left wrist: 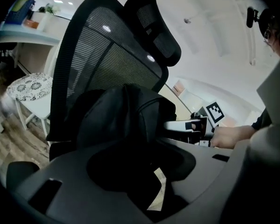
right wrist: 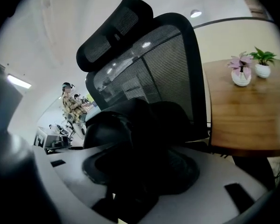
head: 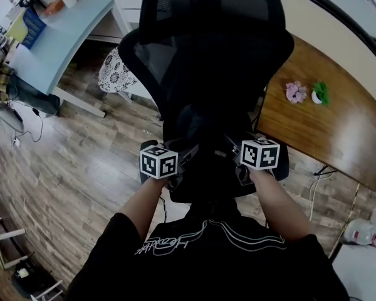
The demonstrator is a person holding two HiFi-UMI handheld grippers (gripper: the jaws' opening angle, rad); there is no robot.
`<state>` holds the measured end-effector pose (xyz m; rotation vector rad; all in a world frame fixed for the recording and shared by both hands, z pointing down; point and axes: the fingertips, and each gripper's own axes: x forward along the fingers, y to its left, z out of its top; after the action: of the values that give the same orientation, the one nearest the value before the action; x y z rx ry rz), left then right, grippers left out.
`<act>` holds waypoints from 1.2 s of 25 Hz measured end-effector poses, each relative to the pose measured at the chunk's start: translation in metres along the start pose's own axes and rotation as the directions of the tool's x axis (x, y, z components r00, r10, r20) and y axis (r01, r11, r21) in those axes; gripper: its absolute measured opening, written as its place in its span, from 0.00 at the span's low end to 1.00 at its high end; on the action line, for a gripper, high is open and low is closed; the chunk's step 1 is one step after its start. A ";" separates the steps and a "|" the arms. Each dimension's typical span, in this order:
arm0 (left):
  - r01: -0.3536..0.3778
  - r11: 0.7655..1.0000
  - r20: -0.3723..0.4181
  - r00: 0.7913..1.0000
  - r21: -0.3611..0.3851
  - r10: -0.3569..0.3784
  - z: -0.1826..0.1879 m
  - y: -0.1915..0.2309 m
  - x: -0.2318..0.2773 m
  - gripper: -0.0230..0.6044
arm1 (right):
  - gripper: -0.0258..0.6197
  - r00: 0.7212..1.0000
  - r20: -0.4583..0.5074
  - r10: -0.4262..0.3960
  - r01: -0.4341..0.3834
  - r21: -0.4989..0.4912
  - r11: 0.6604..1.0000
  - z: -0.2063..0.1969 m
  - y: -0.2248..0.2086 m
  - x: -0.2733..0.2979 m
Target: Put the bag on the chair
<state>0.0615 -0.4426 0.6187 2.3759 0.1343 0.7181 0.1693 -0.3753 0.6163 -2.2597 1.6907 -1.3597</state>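
Observation:
A black bag [head: 203, 137] sits on the seat of a black mesh office chair [head: 207, 49] and leans on its backrest. My left gripper [head: 187, 163] is at the bag's left side and my right gripper [head: 235, 157] at its right, both low over the seat. In the left gripper view the bag [left wrist: 116, 120] fills the middle, and dark cloth with a pale tag lies in the gap of the left gripper [left wrist: 144, 183], whose jaws stand apart. In the right gripper view the bag [right wrist: 130, 129] bulges up before the right gripper [right wrist: 135, 183]; dark cloth lies loose between its parted jaws.
A wooden table [head: 326, 124] with two small potted plants [head: 296, 91] stands to the chair's right. A pale blue desk [head: 56, 36] and a patterned white stool [head: 116, 71] are to the left on the wooden floor. A person [right wrist: 70, 101] stands far off.

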 end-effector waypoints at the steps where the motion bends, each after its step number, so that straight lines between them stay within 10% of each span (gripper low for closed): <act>1: 0.011 1.000 0.002 1.000 -0.005 -0.011 0.000 -0.001 -0.004 0.34 | 0.39 1.000 0.009 -0.001 0.001 0.017 1.000 0.000 0.000 -0.003; 12: 0.024 0.999 0.117 0.993 0.034 -0.028 0.003 -0.019 -0.054 0.56 | 0.53 0.997 0.065 -0.047 0.048 -0.012 0.999 -0.019 0.001 -0.066; 19: 0.044 0.993 0.040 0.998 0.113 -0.049 -0.025 -0.065 -0.097 0.43 | 0.36 0.981 0.076 0.176 -0.171 -0.067 0.983 -0.040 0.057 -0.119; 25: 0.007 0.983 0.132 0.991 0.182 -0.032 -0.014 -0.146 -0.143 0.12 | 0.04 0.909 0.207 0.363 -0.360 -0.050 0.932 -0.036 0.113 -0.192; 30: 0.070 0.961 0.204 0.971 0.266 -0.128 -0.004 -0.238 -0.177 0.10 | 0.03 0.792 0.280 0.543 -0.534 -0.114 0.838 -0.034 0.170 -0.257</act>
<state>-0.0704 -0.3003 0.3944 2.6558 0.2650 0.4054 0.0056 -0.2295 0.3967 -1.6641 2.0179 -0.8158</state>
